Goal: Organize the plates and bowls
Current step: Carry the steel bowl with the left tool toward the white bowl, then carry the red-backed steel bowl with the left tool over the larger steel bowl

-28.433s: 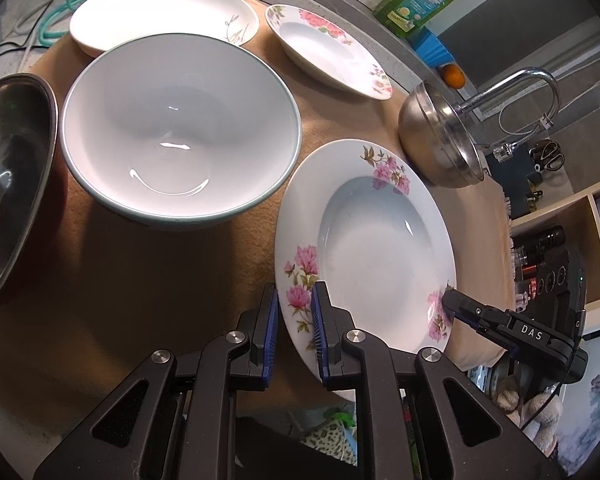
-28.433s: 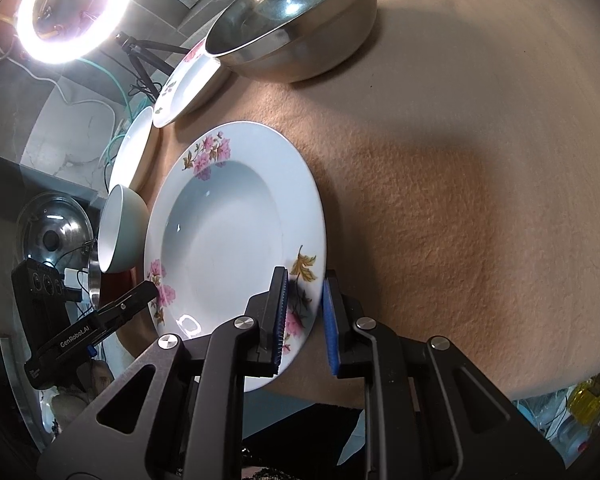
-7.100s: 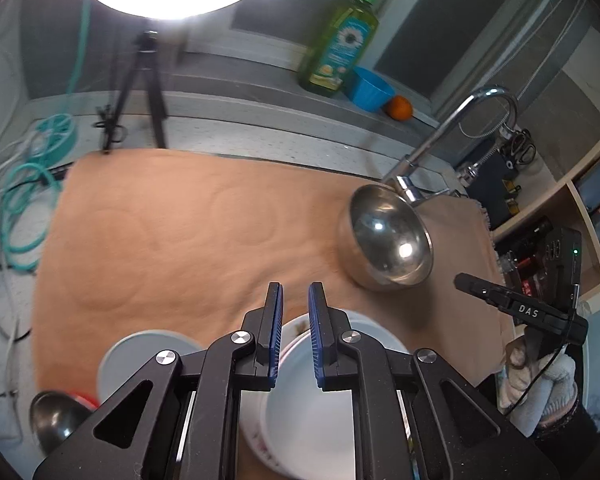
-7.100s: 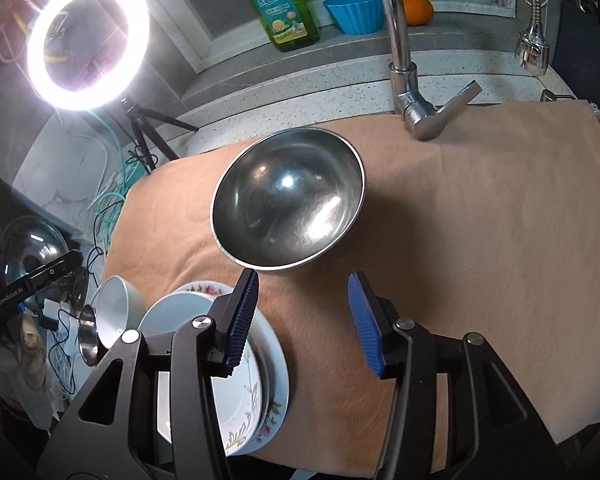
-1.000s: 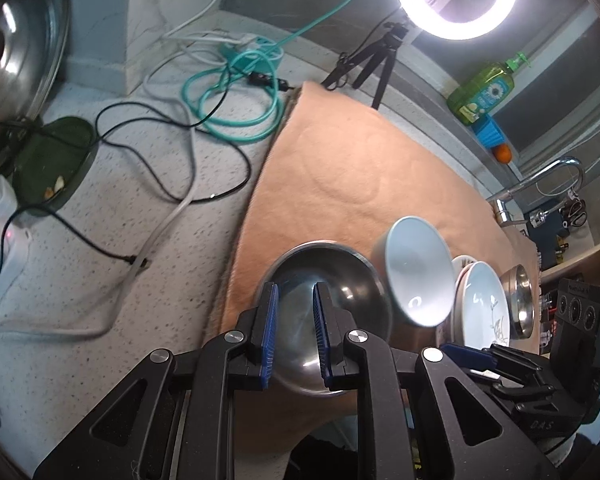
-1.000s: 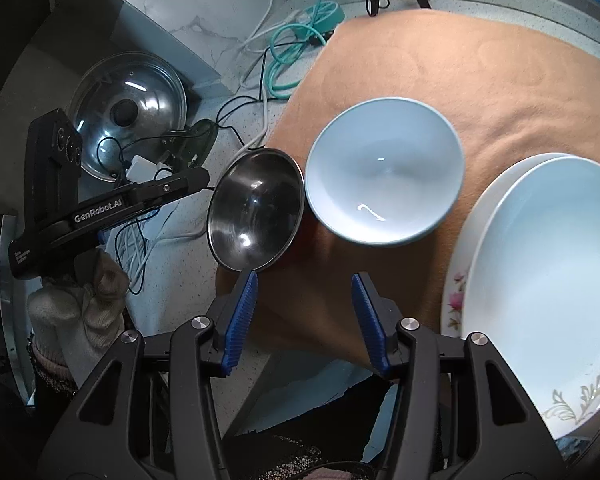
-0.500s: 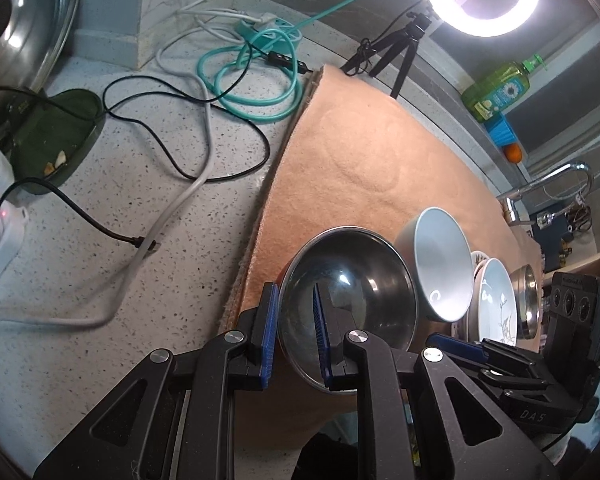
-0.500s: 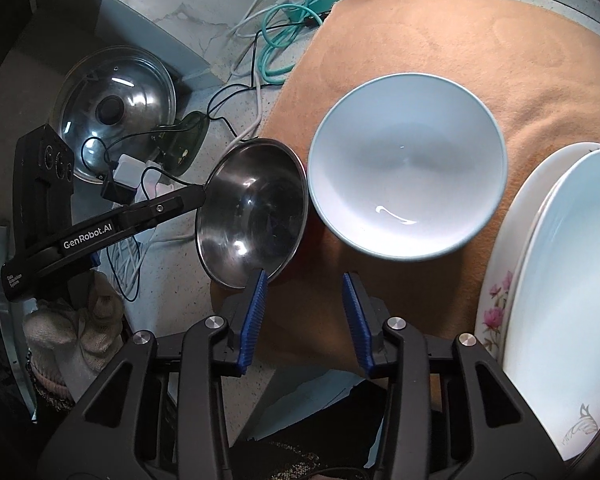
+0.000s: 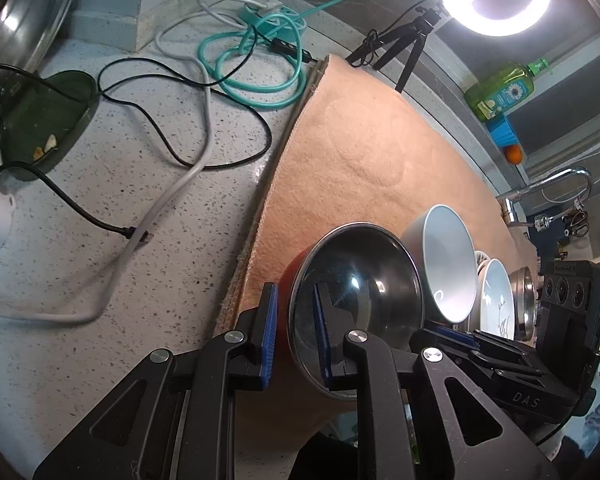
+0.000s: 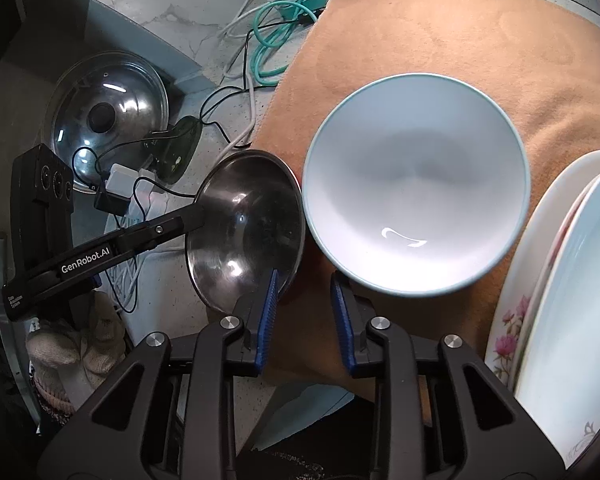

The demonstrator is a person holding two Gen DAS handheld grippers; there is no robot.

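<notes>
The left claw (image 9: 294,334) is clamped narrow on the near rim of the small steel bowl (image 9: 356,296), one blue pad outside the wall, the other inside, and it holds the bowl tipped up on its edge at the corner of the tan mat (image 9: 352,152). The right claw (image 10: 305,316) has just been closing and stands at a middling gap with nothing between its pads; its left pad sits right at the steel bowl's lower rim (touching or only overlapping, hard to call). The steel bowl is shiny and dark inside. Just beside it on the mat is the white bowl (image 10: 414,208), pale blue at the lip, empty and clean. To the right lies the stack of plates (image 10: 560,320), the floral-rimmed ones under a plain white one, on the speckled tabletop (image 9: 100,208).
</notes>
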